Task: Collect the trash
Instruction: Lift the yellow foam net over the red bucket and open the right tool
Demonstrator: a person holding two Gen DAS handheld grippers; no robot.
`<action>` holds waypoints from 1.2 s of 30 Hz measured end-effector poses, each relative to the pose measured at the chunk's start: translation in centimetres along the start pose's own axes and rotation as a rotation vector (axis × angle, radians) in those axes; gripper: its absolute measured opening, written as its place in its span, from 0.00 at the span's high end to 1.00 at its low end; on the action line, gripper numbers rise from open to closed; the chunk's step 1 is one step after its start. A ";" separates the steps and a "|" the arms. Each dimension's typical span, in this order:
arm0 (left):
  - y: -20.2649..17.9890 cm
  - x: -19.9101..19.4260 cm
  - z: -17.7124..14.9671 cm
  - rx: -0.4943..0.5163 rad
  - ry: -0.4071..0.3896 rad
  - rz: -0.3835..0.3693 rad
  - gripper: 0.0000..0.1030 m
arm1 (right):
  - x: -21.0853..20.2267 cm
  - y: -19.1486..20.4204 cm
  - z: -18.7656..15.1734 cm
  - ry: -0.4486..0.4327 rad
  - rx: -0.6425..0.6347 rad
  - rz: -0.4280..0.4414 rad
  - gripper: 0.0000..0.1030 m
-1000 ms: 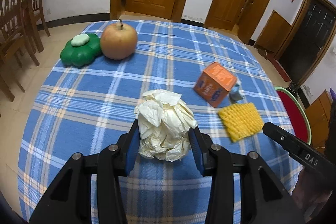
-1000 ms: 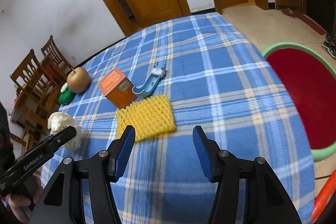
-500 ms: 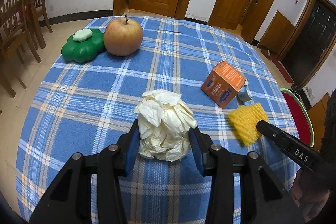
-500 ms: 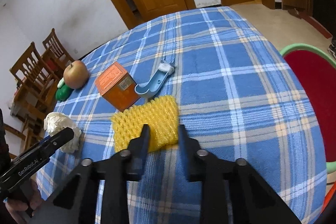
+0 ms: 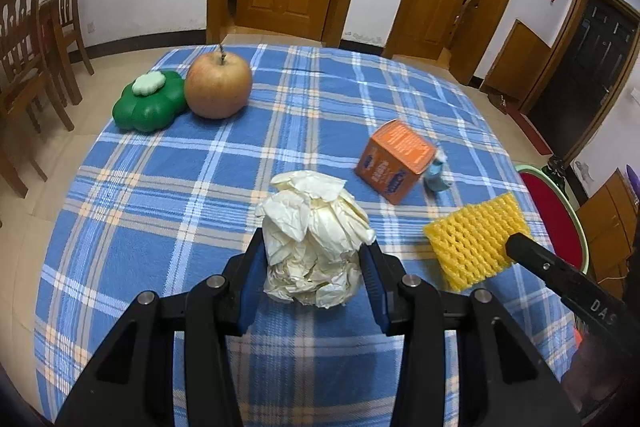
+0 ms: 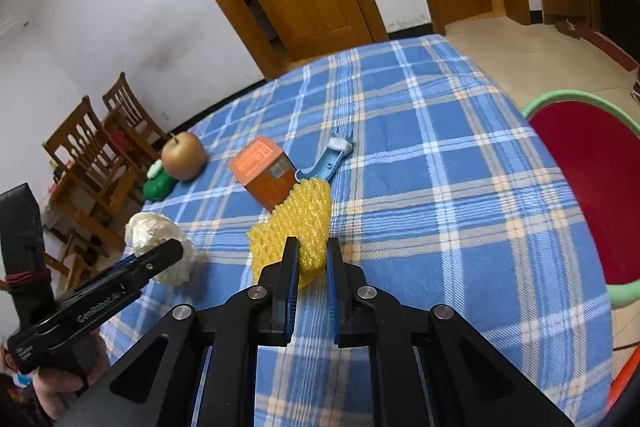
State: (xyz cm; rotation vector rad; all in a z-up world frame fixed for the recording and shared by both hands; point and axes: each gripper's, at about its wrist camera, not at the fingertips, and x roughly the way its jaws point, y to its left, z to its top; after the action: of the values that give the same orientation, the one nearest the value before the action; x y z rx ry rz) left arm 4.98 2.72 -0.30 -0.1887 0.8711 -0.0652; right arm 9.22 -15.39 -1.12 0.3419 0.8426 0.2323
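Note:
My left gripper (image 5: 314,265) is shut on a crumpled white paper ball (image 5: 314,237) and holds it over the blue plaid tablecloth (image 5: 160,195). The ball also shows in the right wrist view (image 6: 154,239). My right gripper (image 6: 312,255) is shut on the near edge of a yellow foam net (image 6: 296,223), which is bunched and lifted; the net also shows at the right of the left wrist view (image 5: 476,239). A red basin with a green rim (image 6: 592,199) sits below the table's right edge.
An orange carton (image 5: 394,167) and a light blue plastic scoop (image 6: 330,159) lie mid-table. An apple (image 5: 218,85) and a green flower-shaped box (image 5: 150,105) sit at the far left. Wooden chairs (image 5: 28,39) stand left of the table; doors lie behind.
My right gripper moved forward and closed on the yellow foam net, which has bunched up and lifted. My left gripper kept its hold on the paper ball and rose slightly.

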 end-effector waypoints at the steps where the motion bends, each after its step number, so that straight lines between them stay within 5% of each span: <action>1: -0.2 -0.2 0.0 0.004 -0.003 -0.003 0.57 | -0.4 0.0 0.0 -0.007 -0.002 0.001 0.88; 19: -6.5 -1.8 0.7 0.110 -0.028 -0.074 0.57 | -8.4 -4.3 -0.1 -0.170 0.071 -0.042 0.88; 36: -15.9 0.5 1.5 0.267 0.009 -0.176 0.57 | -13.2 -13.4 -0.5 -0.276 0.244 -0.210 0.88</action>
State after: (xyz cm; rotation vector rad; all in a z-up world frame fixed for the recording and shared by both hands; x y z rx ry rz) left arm 6.76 -12.72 3.33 -0.0150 0.8442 -0.3452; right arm 1.19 -32.00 2.49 0.4972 0.6284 -0.1137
